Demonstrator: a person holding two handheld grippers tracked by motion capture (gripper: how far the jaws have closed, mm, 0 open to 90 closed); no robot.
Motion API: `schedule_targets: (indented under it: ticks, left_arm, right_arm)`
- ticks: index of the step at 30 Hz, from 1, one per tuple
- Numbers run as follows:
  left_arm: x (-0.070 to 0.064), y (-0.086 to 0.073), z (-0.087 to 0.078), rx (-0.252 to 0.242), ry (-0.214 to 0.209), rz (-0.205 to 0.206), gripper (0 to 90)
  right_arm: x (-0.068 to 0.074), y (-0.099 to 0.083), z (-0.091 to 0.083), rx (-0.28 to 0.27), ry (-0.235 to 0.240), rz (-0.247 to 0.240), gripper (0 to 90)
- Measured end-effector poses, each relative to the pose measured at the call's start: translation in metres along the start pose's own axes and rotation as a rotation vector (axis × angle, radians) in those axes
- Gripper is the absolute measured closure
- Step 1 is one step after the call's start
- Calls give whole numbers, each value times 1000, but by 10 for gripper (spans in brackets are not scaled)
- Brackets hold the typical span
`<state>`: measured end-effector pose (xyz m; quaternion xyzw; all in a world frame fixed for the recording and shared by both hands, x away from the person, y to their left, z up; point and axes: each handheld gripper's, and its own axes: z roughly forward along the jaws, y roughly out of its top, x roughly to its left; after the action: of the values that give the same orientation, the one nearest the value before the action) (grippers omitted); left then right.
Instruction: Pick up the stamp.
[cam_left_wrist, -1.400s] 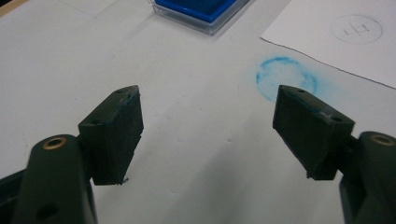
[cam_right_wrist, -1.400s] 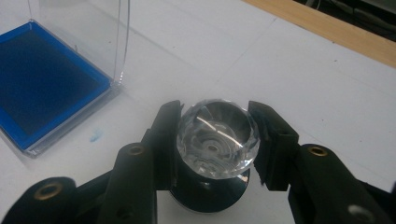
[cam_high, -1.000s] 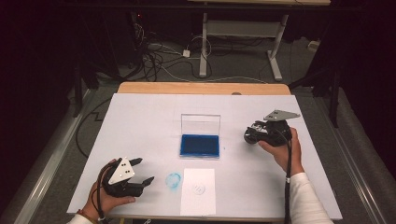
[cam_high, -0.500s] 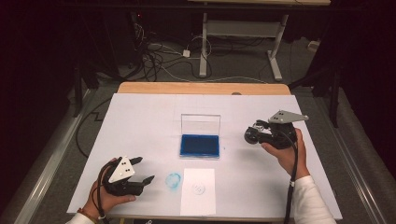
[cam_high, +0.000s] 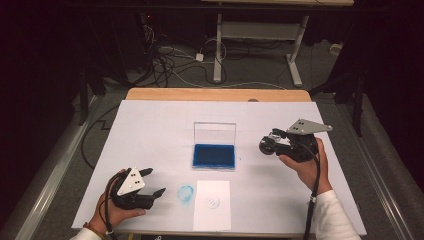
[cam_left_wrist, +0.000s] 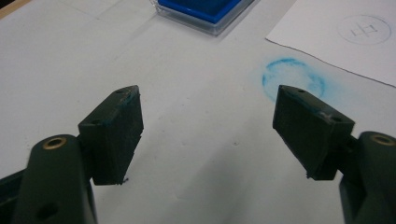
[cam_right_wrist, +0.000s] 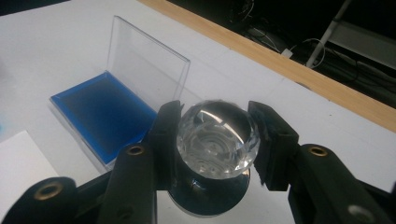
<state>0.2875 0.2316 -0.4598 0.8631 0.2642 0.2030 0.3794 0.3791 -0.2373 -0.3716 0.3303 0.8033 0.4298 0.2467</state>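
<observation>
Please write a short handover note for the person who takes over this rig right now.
Right gripper: shut on the clear-handled stamp, held above the table to the right of the open blue ink pad.
Left gripper: open, holding nothing, low over the table near the blue ink smudge.
White paper at the front edge carries one faint round print.
Left, probably: ink the stamp on the pad, then press it on the paper.

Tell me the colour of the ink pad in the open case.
Blue; the ink pad shows best in the right gripper view.
</observation>
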Motion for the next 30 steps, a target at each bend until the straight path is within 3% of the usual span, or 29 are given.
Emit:
schedule_targets:
  ticks: [15,30]
  left_arm:
    - [-1,-3,0,7,-9,-5,236]
    - [-5,-5,-2,8,-11,2,236]
  right_arm:
    - [19,12,-3,-38,59,-31,572]
    - [58,24,8,-47,174,-94,572]
